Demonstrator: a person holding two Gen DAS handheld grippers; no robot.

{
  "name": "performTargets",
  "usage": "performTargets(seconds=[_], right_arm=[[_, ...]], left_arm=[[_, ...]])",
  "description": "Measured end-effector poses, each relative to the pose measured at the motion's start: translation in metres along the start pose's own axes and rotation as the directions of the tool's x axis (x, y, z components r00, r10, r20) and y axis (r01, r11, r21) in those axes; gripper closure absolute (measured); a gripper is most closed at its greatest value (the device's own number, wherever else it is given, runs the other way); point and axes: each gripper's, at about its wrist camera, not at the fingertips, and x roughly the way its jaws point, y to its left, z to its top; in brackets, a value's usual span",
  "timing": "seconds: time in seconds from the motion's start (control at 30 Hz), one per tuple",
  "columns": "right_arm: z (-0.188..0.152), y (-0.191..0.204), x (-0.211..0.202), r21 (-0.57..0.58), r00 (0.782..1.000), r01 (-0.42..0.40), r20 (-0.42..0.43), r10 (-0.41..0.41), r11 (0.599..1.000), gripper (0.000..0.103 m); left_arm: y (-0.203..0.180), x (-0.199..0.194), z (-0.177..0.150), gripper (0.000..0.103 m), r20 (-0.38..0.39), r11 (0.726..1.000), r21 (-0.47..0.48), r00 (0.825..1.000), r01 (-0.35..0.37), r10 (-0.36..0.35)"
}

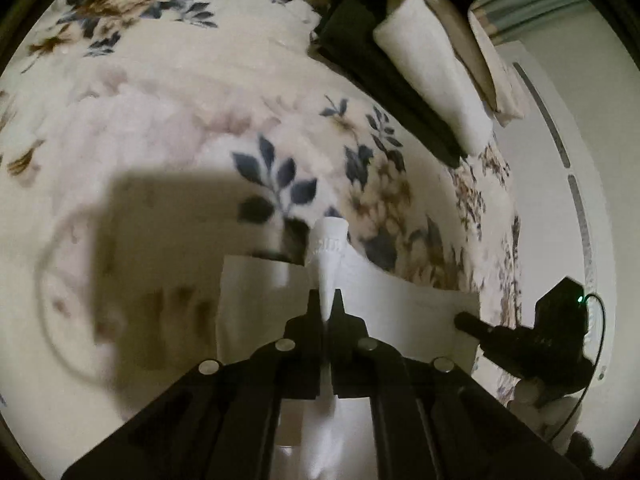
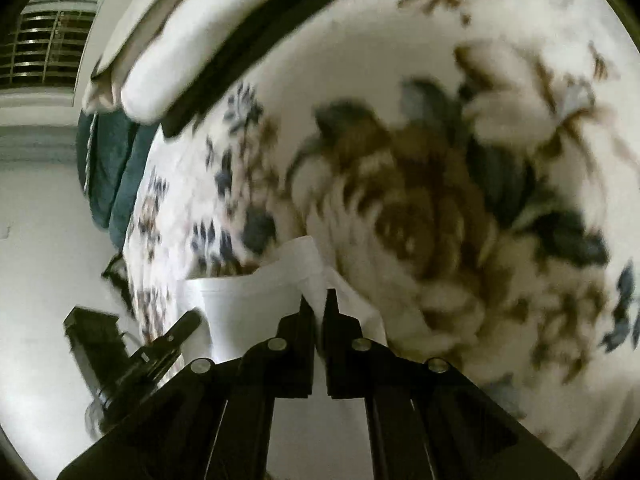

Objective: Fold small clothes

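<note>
- Surface: bed with a plush floral blanket point(image 1: 168, 92), cream ground, blue leaves and brown blooms; pale wall beyond the blanket's right edge, window blinds point(image 2: 44, 52) visible from the right wrist view.
- Toward the far edge of the blanket: a stack of folded items point(image 1: 432, 92), white and cream pieces lying on something dark.
- Task item: a small white garment point(image 1: 400, 312), held up over the blanket's near edge, stretched between both tools.
- Left gripper point(image 1: 329, 300): jaws nearly together, pinching a bunched top edge of the cloth; a ribbed tuft sticks out past the tips.
- Right gripper point(image 2: 316, 304): jaws narrow, clamping a thin fold at the opposite upper corner.
- Material: thin, matte woven or knit fabric, smooth panel, seamed hem. Judged light, limp, not fragile; sags between grips.
- Handling: best held at hem corners, where the doubled edge gives the pads more bite; a single layer could slip.
- Right view motion-blurred; finer detail not resolvable.
</note>
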Motion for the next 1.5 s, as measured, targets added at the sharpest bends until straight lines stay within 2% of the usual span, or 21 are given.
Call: performTargets(seconds=[0.13, 0.2, 0.27, 0.33, 0.47, 0.53, 0.6, 0.63, 0.7, 0.8, 0.9, 1.0, 1.03, 1.07, 1.1, 1.13, 1.27, 1.3, 1.33, 1.43, 1.5], right_arm=[[0.003, -0.004, 0.007, 0.019, 0.998, 0.025, -0.055, -0.024, 1.000, 0.096], [-0.004, -0.006, 0.002, 0.008, 0.996, 0.037, -0.082, -0.036, 0.999, 0.073], [-0.017, -0.010, -0.010, -0.012, 0.995, 0.029, -0.099, -0.030, 0.999, 0.055], [-0.033, -0.018, -0.022, -0.019, 0.993, 0.012, -0.118, -0.014, 1.000, 0.055], [-0.073, -0.039, -0.030, -0.014, 0.982, 0.013, -0.186, -0.015, 1.000, 0.054], [-0.090, -0.049, -0.022, -0.002, 0.974, 0.009, -0.225, -0.009, 1.000, 0.053], [-0.105, -0.058, -0.009, 0.030, 0.965, -0.004, -0.260, 0.012, 1.000, 0.053], [-0.109, -0.059, -0.005, 0.042, 0.963, -0.026, -0.268, 0.036, 0.999, 0.055], [-0.118, -0.059, 0.000, 0.048, 0.967, -0.029, -0.251, 0.040, 0.998, 0.096], [-0.122, -0.058, -0.006, 0.062, 0.977, -0.028, -0.210, 0.040, 0.998, 0.099], [-0.123, -0.056, -0.008, 0.038, 0.977, 0.000, -0.214, 0.009, 0.999, 0.099], [-0.120, -0.052, -0.006, 0.013, 0.968, 0.023, -0.249, -0.019, 1.000, 0.094], [-0.118, -0.050, -0.007, 0.016, 0.968, 0.023, -0.250, -0.018, 1.000, 0.091], [-0.115, -0.048, -0.011, 0.017, 0.970, 0.016, -0.243, -0.011, 1.000, 0.081], [-0.112, -0.046, -0.014, 0.013, 0.973, 0.018, -0.231, -0.015, 1.000, 0.067], [-0.108, -0.044, -0.018, 0.003, 0.978, 0.025, -0.207, -0.024, 1.000, 0.063], [-0.085, -0.042, -0.019, 0.005, 0.985, 0.025, -0.171, -0.024, 1.000, 0.061], [-0.080, -0.042, -0.017, 0.007, 0.986, 0.026, -0.165, -0.024, 1.000, 0.061], [-0.075, -0.041, -0.015, 0.002, 0.987, 0.033, -0.158, -0.033, 0.999, 0.061], [-0.063, -0.040, -0.013, -0.002, 0.989, 0.037, -0.145, -0.037, 0.999, 0.061], [-0.057, -0.039, -0.013, -0.006, 0.990, 0.026, -0.135, -0.027, 1.000, 0.061]], left_arm=[[0.013, -0.016, -0.008, 0.093, -0.052, 0.998, -0.062, 0.999, 0.007, -0.010], [0.021, -0.041, -0.035, 0.084, -0.037, 0.998, -0.063, 0.999, -0.006, 0.004], [0.024, -0.054, -0.062, 0.063, -0.040, 0.996, -0.072, 0.998, -0.052, 0.050], [0.030, -0.061, -0.091, 0.062, -0.061, 0.994, -0.083, 0.996, -0.067, 0.062], [0.037, -0.046, -0.133, 0.062, -0.121, 0.986, -0.169, 0.993, -0.013, -0.007], [0.030, -0.040, -0.140, 0.065, -0.086, 0.983, -0.183, 0.996, 0.018, -0.034], [0.022, -0.039, -0.142, 0.092, -0.055, 0.987, -0.159, 0.998, 0.010, -0.019], [0.020, -0.038, -0.142, 0.094, -0.059, 0.986, -0.164, 0.998, 0.001, -0.011], [0.020, -0.047, -0.137, 0.098, -0.040, 0.987, -0.159, 0.999, 0.012, -0.018], [0.034, -0.063, -0.129, 0.098, -0.048, 0.989, -0.147, 0.999, -0.004, -0.003], [0.047, -0.060, -0.126, 0.095, -0.126, 0.983, -0.185, 0.992, 0.003, -0.027], [0.048, -0.073, -0.118, 0.075, -0.112, 0.980, -0.196, 0.994, -0.018, -0.004], [0.046, -0.076, -0.114, 0.061, -0.093, 0.981, -0.192, 0.996, -0.011, -0.007], [0.042, -0.077, -0.108, 0.049, -0.063, 0.983, -0.185, 0.998, -0.002, -0.010], [0.037, -0.074, -0.098, 0.047, -0.034, 0.985, -0.174, 0.999, 0.007, -0.014], [0.035, -0.069, -0.092, 0.047, -0.026, 0.986, -0.167, 0.999, 0.017, -0.022], [0.034, -0.017, -0.061, 0.053, -0.086, 0.984, -0.168, 0.993, 0.061, -0.076], [0.033, -0.009, -0.059, 0.066, -0.078, 0.977, -0.186, 0.990, 0.106, -0.122], [0.030, -0.009, -0.057, 0.100, -0.064, 0.969, -0.192, 0.984, 0.154, -0.169], [0.025, -0.020, -0.056, 0.099, -0.012, 0.928, -0.199, 0.946, 0.314, -0.323], [0.038, -0.022, -0.055, 0.098, 0.003, 0.908, -0.242, 0.936, 0.342, -0.352]])
